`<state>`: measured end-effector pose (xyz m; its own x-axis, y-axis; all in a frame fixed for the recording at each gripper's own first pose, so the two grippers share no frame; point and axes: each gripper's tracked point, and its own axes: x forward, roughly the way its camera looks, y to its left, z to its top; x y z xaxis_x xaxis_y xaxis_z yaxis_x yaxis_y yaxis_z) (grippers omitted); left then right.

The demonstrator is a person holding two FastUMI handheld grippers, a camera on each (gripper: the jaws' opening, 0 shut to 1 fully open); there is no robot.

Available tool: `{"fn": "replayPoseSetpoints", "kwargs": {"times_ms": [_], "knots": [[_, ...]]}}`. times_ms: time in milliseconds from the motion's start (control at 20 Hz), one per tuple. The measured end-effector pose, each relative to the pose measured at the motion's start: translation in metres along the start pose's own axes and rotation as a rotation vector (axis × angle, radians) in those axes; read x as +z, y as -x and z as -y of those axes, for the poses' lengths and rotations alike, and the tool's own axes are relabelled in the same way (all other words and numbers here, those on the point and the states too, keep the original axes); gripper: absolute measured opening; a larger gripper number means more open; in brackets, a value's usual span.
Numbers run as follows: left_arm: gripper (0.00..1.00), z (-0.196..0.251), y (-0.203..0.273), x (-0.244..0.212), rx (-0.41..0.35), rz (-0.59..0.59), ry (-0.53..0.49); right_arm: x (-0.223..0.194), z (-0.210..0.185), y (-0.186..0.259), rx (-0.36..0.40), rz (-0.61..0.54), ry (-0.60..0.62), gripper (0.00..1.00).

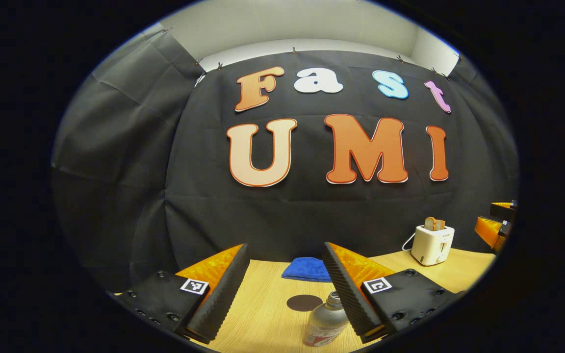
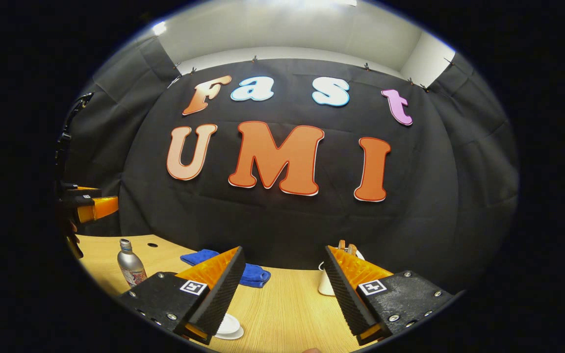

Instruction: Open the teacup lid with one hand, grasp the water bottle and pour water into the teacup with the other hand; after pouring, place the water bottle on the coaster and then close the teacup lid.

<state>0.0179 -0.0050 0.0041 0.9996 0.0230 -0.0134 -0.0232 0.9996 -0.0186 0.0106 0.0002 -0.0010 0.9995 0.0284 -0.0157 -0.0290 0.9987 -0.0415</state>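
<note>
While both grippers hang spread and empty over the wooden table (image 1: 263, 314), left gripper (image 1: 282, 294) has the water bottle (image 1: 325, 323) upright just before its fingers near the dark coaster (image 1: 304, 302), right gripper (image 2: 282, 294) above the white teacup lid (image 2: 227, 326).

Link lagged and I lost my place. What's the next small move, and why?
Probably lower the right gripper toward the white teacup lid by its near finger. Both grippers are open and empty, and the water bottle stands upright beside the left gripper, so the lid likely comes first.
</note>
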Motion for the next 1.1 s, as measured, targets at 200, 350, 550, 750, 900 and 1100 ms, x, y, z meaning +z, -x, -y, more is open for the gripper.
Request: {"fn": "replayPoseSetpoints", "kwargs": {"times_ms": [200, 350, 550, 750, 900, 1100], "knots": [[0.98, -0.004, 0.009, -0.005, -0.01, -0.026, -0.009, 0.002, -0.007, 0.005, 0.009, -0.004, -0.001, 0.96], [0.99, -0.003, 0.013, -0.005, -0.037, -0.04, 0.001, 0.005, -0.019, 0.007, 0.033, -0.004, 0.0, 0.96], [1.0, 0.004, 0.016, -0.016, -0.096, -0.079, 0.038, 0.006, -0.029, 0.006, 0.051, -0.014, -0.017, 0.96], [1.0, 0.021, 0.022, -0.043, -0.174, -0.159, 0.039, -0.005, -0.036, 0.004, 0.069, -0.038, -0.026, 0.97], [1.0, 0.023, 0.023, -0.057, -0.182, -0.196, 0.032, -0.023, -0.041, 0.003, 0.09, -0.078, -0.035, 0.97], [0.99, 0.023, 0.027, -0.078, -0.175, -0.231, 0.008, -0.058, -0.048, 0.0, 0.114, -0.165, -0.034, 0.96]]}}
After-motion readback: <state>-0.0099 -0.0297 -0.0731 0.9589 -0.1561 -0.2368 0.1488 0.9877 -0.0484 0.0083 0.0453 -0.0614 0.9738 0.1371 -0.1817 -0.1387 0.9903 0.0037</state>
